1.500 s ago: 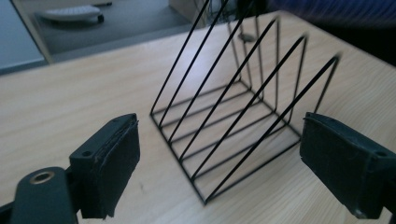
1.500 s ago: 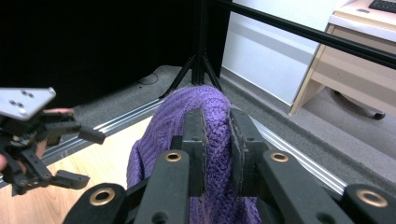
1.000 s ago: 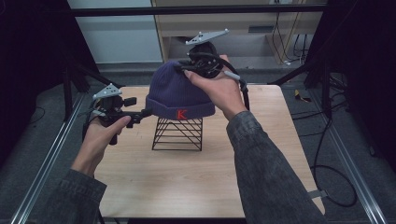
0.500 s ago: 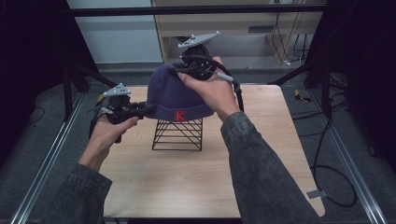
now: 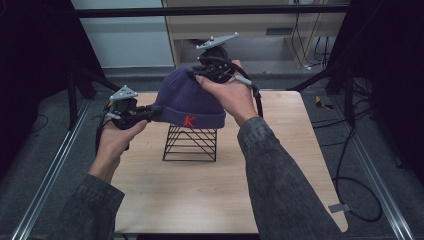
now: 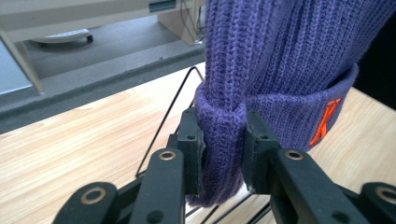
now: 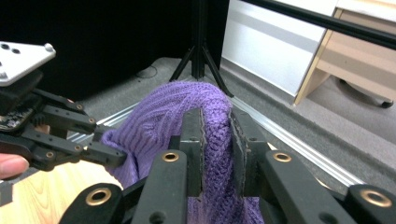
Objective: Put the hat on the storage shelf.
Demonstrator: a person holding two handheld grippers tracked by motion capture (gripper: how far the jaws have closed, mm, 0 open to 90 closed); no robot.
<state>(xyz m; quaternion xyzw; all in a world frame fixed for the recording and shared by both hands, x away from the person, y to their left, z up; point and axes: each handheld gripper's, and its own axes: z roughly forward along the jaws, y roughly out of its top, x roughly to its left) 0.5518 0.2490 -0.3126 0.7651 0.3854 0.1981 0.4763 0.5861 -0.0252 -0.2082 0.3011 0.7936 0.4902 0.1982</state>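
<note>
Left gripper (image 6: 223, 154): jaws have just been closing and now pinch a fold of the folded cuff of the purple knit beanie (image 5: 187, 100), at the cuff's edge left of the wire rack (image 5: 190, 143); pads press the knit from both sides

Right gripper (image 7: 215, 135): clamped on a ridge of knit at the beanie's crown, above and behind the wire rack

Beanie sits over the top of the wire rack, orange K on the cuff facing the person; the rack stands near the middle of the wooden table (image 5: 210, 190)

Judgement, risks: both grips hold only a thin bunch of stretchy knit, so a pull in opposite directions may let the fabric slide out of the pads. The cuff may snag on a top corner of the wire rack; a lift could then drag or tip the light rack with it
</note>
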